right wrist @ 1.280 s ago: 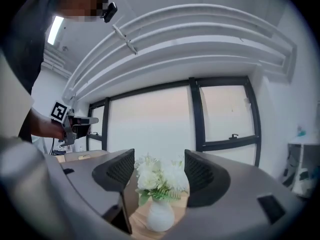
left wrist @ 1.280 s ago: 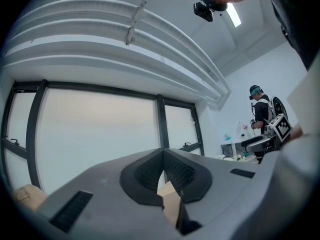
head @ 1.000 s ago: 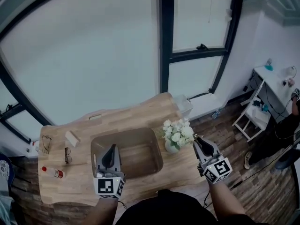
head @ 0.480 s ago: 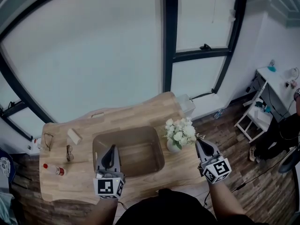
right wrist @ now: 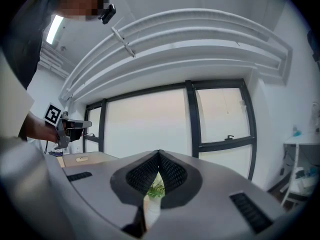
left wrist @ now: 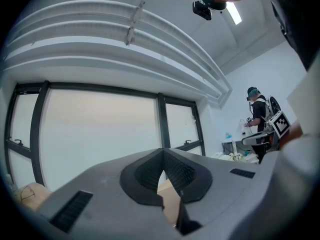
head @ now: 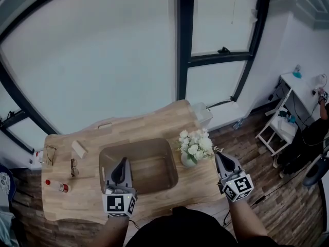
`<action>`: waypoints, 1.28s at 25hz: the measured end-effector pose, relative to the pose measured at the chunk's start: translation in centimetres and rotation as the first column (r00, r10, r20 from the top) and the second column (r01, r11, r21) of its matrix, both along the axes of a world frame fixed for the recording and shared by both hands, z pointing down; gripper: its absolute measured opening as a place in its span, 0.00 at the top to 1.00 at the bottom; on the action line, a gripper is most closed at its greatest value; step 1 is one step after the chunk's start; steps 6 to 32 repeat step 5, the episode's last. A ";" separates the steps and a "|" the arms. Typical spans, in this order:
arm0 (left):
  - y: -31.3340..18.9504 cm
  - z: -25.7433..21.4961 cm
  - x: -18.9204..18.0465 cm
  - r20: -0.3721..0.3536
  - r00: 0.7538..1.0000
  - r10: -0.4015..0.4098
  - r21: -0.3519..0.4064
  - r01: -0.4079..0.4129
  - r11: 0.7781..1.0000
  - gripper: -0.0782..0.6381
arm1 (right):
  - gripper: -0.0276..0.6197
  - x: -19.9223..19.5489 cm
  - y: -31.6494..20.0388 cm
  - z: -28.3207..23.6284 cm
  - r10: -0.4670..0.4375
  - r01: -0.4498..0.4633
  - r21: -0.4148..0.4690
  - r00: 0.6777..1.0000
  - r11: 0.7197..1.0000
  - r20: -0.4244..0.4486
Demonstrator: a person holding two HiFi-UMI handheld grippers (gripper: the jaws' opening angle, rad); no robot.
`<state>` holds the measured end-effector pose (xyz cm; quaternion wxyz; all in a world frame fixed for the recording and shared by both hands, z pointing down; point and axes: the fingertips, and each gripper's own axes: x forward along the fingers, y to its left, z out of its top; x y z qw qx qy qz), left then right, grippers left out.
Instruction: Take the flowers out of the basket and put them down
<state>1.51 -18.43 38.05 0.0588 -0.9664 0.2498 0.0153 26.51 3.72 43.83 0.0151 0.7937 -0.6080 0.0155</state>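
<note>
Flowers (head: 195, 145) were stood beside the basket (head: 169, 158). The right gripper (head: 217, 155) and left gripper (head: 122, 160) were closed, empty. A retreat was best made clear of them.

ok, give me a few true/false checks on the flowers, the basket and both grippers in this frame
1. The flowers sit inside the basket. False: they stand in their vase on the table, right of the basket.
2. The right gripper is shut, with nothing between its pads. True.
3. In the head view the left gripper shows over the basket's near left part. True.
4. A bottle lies in the basket. False: it lies on the table, left of the basket.
</note>
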 end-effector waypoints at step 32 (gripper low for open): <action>0.1 -0.5 0.9 -0.005 1.000 0.015 0.009 -0.015 1.000 0.88 | 0.92 0.3 0.2 -0.4 0.006 -0.006 0.014 1.000 1.000 0.006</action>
